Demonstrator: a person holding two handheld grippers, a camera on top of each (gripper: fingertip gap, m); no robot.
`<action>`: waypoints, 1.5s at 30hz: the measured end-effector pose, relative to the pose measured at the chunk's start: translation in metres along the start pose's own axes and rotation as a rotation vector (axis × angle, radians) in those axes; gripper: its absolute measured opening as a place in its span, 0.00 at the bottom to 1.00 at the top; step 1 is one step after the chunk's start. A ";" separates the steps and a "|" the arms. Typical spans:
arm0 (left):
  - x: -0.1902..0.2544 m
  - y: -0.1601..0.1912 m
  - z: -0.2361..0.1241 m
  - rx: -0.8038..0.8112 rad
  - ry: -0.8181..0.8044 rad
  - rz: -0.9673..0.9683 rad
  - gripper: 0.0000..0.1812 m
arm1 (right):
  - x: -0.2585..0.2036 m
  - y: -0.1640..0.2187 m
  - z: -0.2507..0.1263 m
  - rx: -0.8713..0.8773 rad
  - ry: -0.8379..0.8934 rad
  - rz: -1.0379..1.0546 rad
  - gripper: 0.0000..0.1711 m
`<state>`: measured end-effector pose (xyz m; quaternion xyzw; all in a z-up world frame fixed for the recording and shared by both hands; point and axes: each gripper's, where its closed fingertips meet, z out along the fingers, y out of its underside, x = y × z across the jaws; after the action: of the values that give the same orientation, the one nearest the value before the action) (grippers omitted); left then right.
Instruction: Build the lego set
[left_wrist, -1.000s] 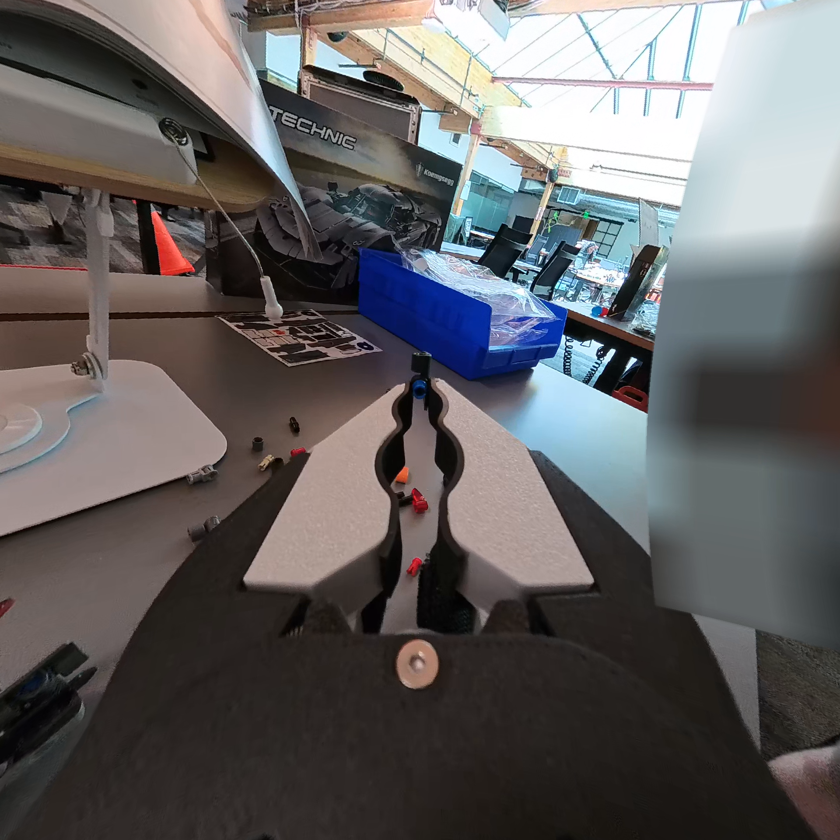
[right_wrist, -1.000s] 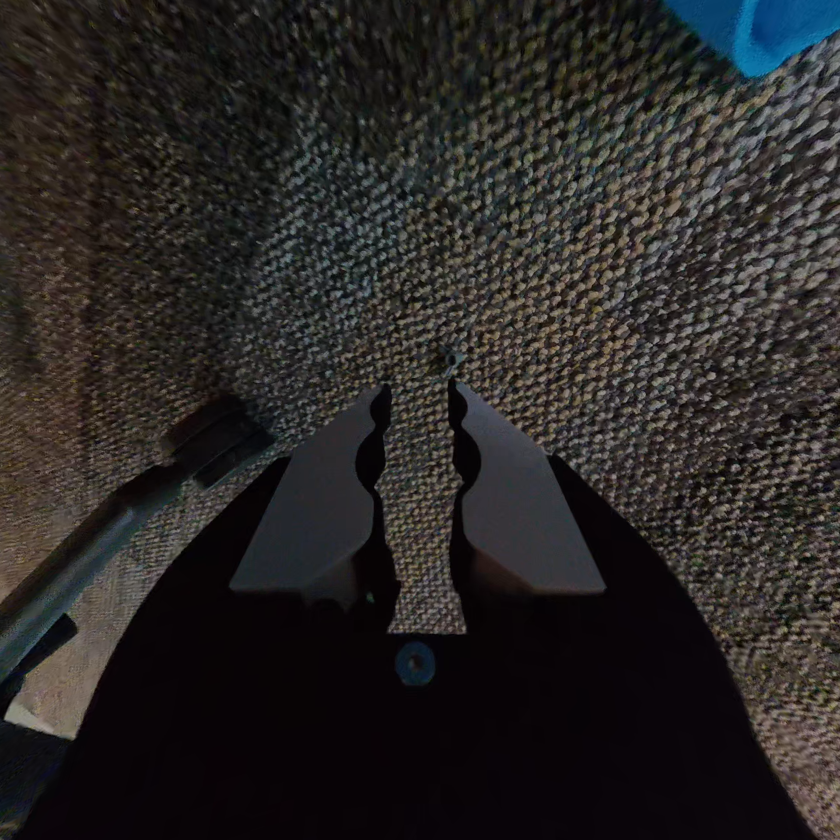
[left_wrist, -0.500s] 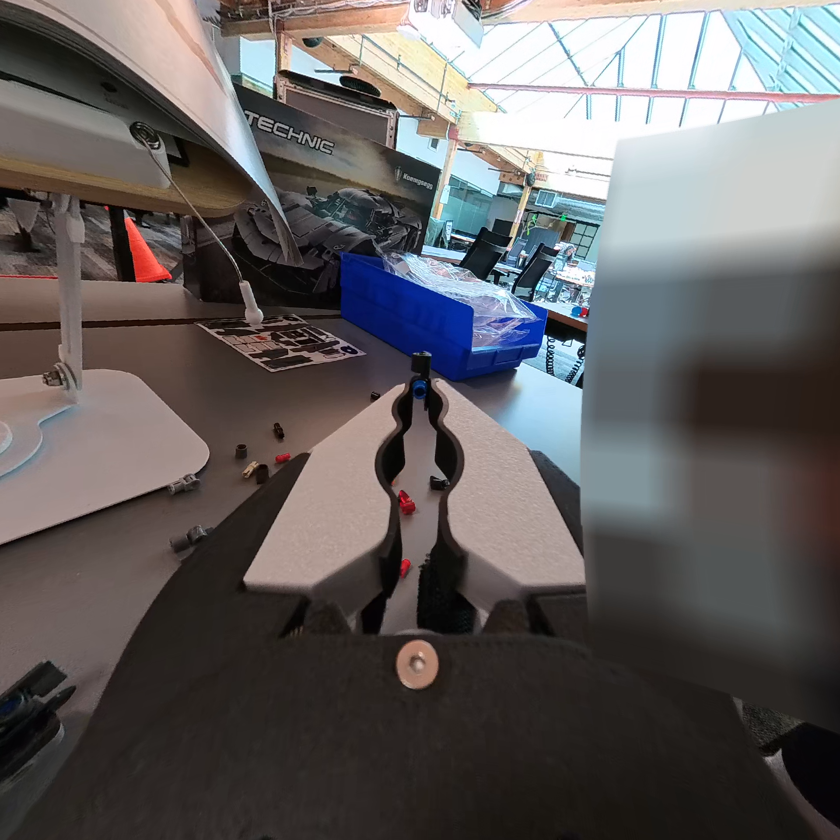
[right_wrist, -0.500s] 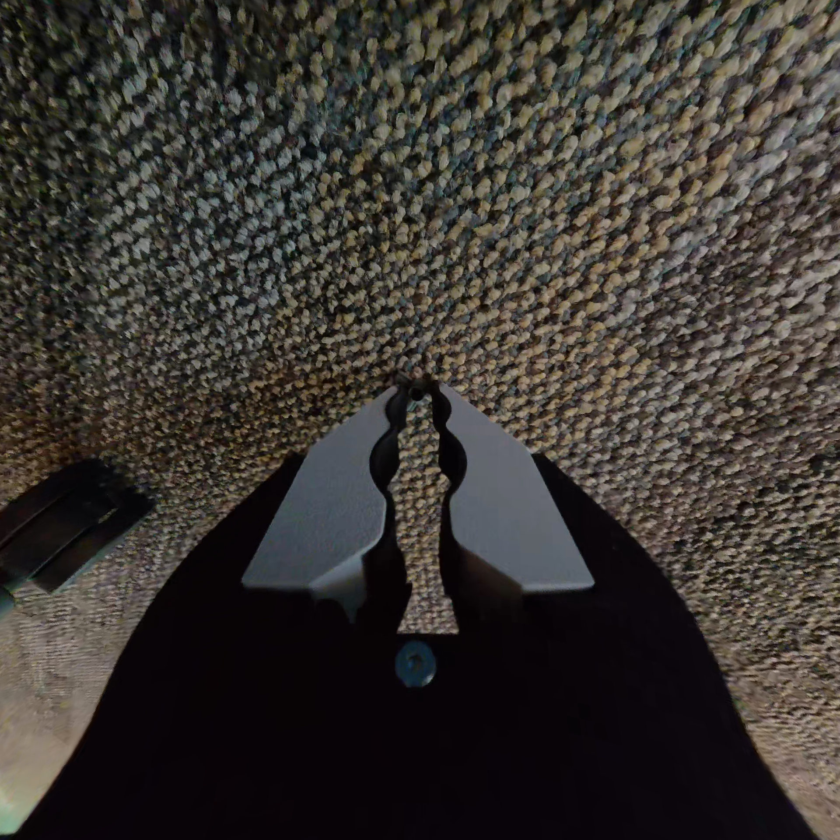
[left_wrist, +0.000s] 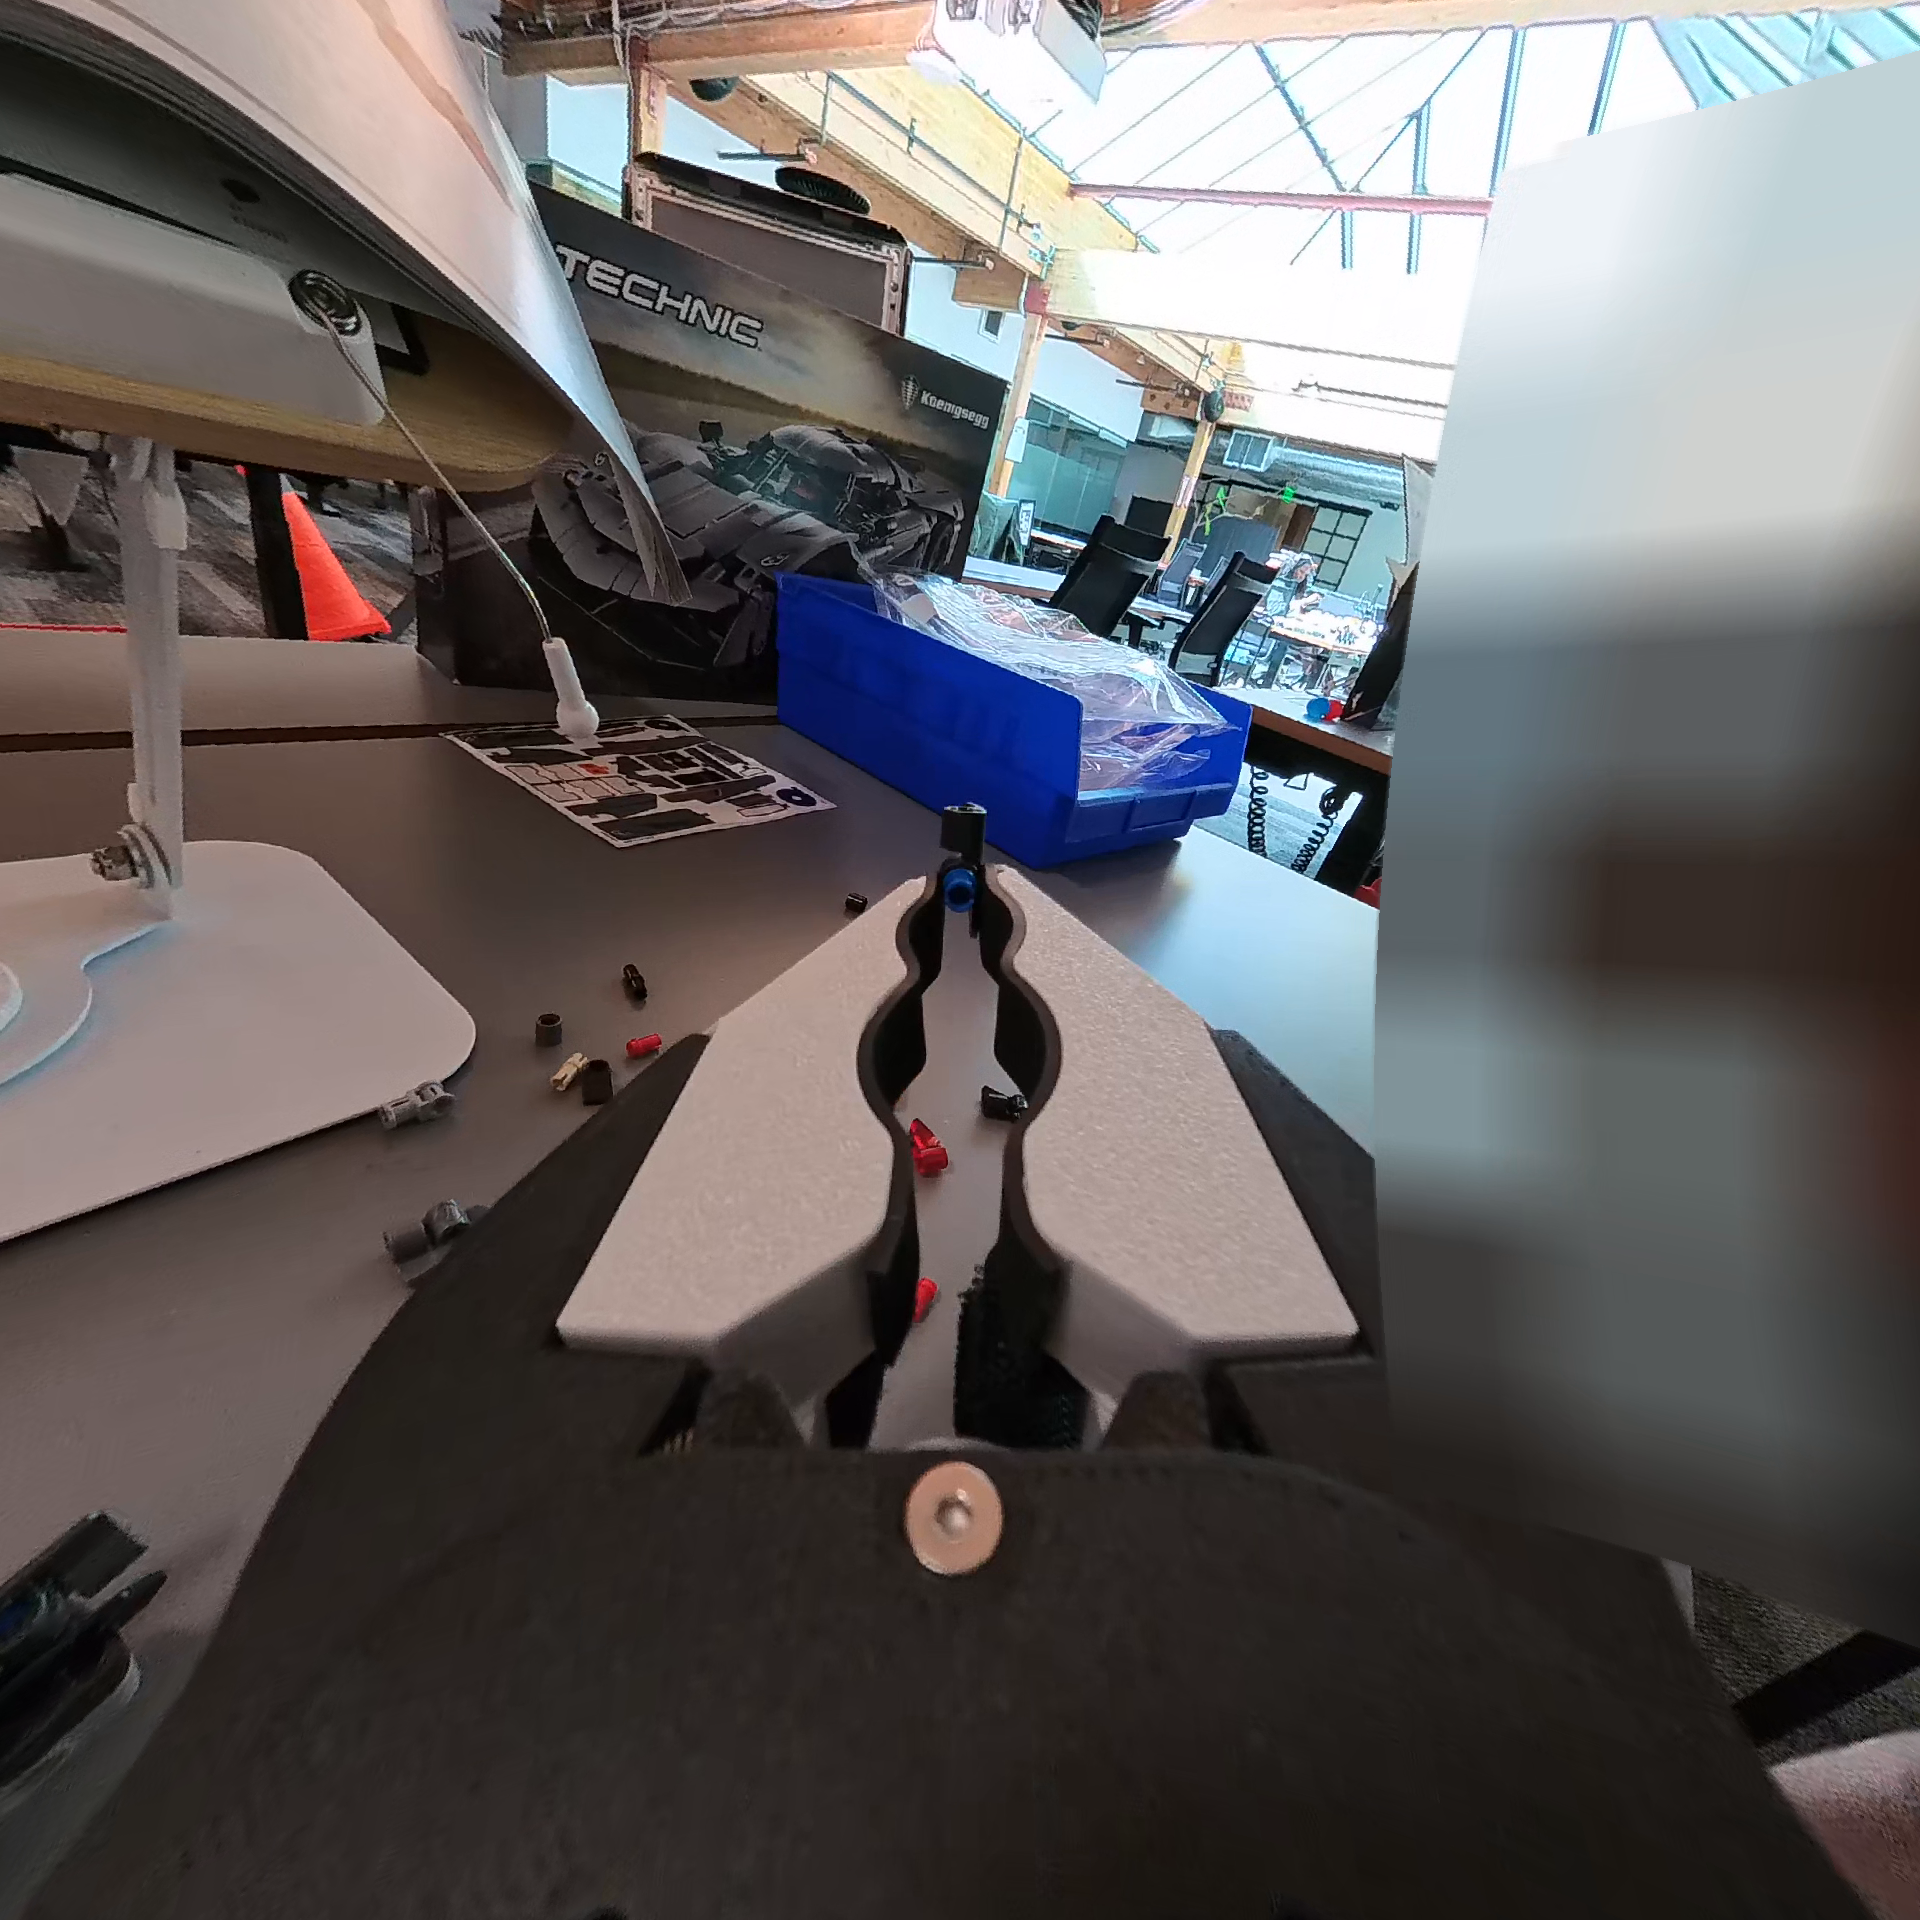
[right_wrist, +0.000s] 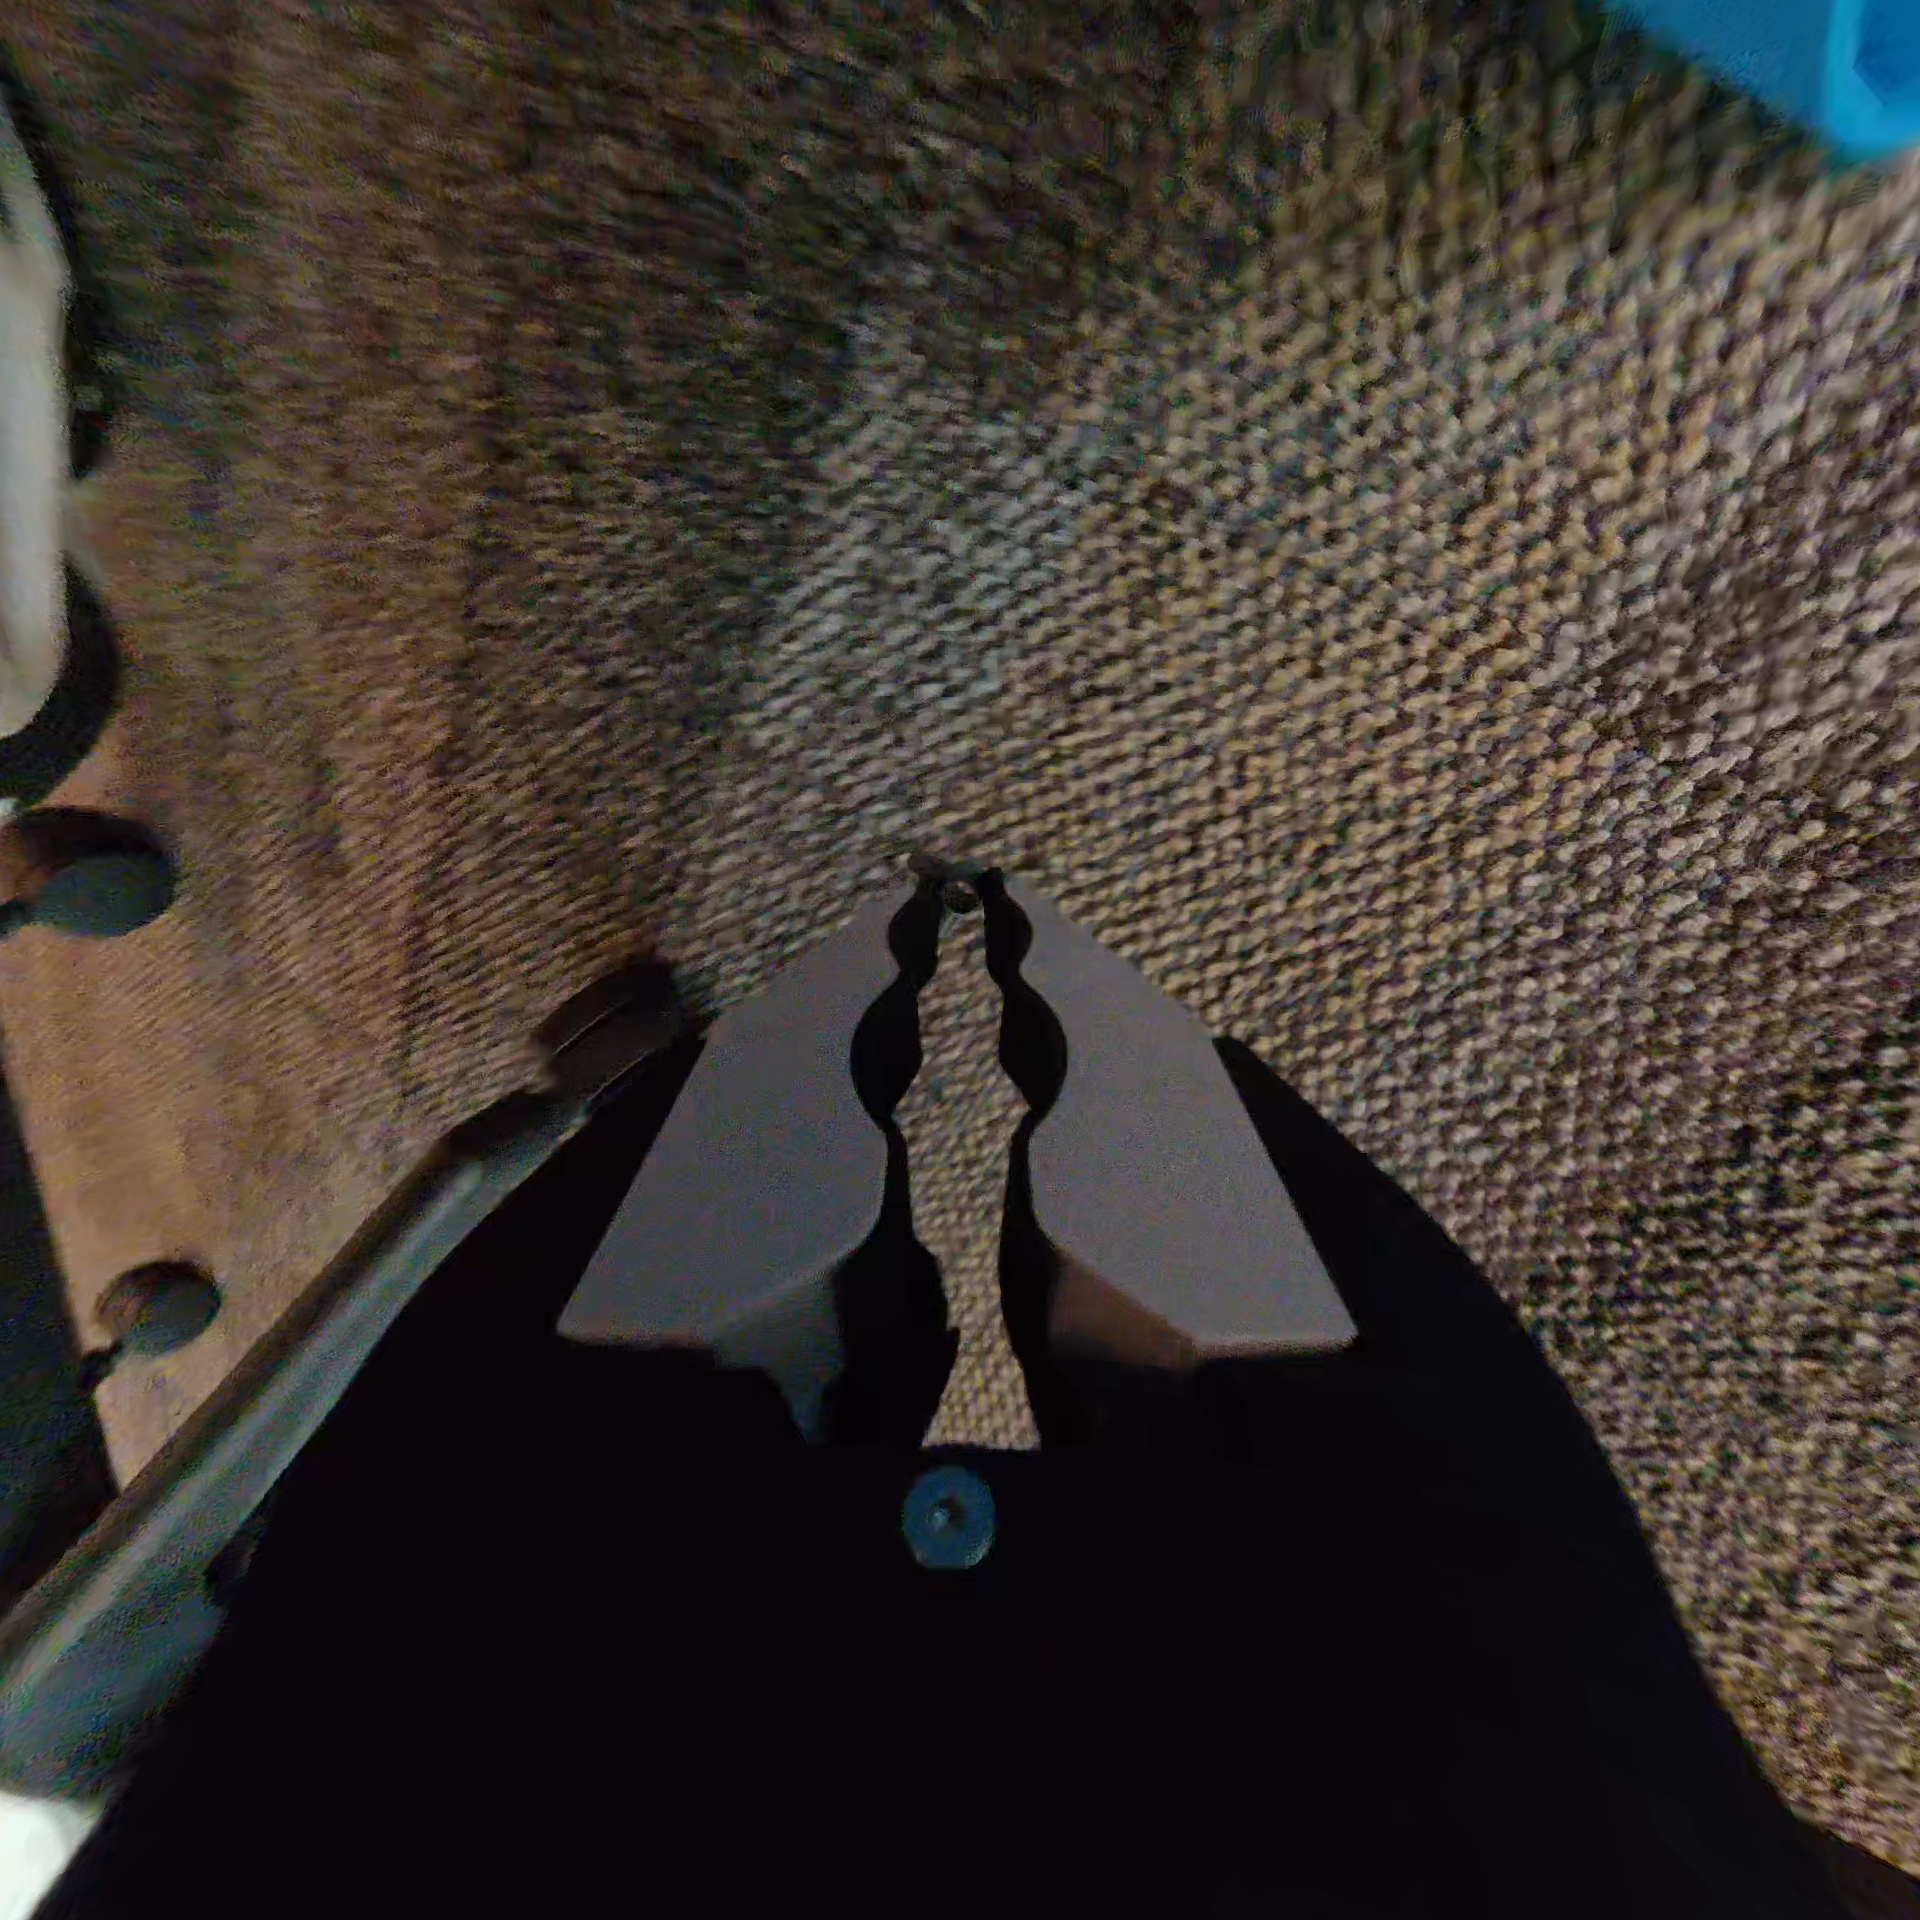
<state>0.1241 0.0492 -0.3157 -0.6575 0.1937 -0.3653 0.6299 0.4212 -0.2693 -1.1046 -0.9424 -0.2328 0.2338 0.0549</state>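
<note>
The right gripper (right_wrist: 951, 894) is pinching a tiny dark piece (right_wrist: 958, 891) off the carpet (right_wrist: 1351, 623) — a dropped part, by my reading. The left gripper (left_wrist: 961, 899), over the grey counter (left_wrist: 312, 1351), is gripping a blue-and-black pin assembly (left_wrist: 961, 857) with jaws closed. Loose pins (left_wrist: 597, 1060) are lying just beside it, nearer than the blue bin (left_wrist: 935, 717). Next — raising the piece to mate with the assembly.

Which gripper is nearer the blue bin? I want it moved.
Left. The left gripper hovers over the table just before the bin; the right gripper is down at the carpet.
</note>
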 end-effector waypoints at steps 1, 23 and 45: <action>0.000 0.000 0.000 0.000 -0.001 -0.001 0.02 | -0.012 -0.003 -0.018 0.019 -0.019 -0.030 0.03; -0.006 -0.004 -0.004 0.039 -0.103 -0.009 0.02 | -0.458 -0.355 -0.583 0.941 -0.433 -0.936 0.03; 0.010 -0.056 -0.129 -0.045 -0.077 0.206 0.02 | -0.399 -0.489 -0.516 0.690 0.015 -0.979 0.03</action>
<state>0.0262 -0.0390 -0.2668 -0.6617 0.2440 -0.2685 0.6561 0.1473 -0.0191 -0.3786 -0.6550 -0.5503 0.2366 0.4606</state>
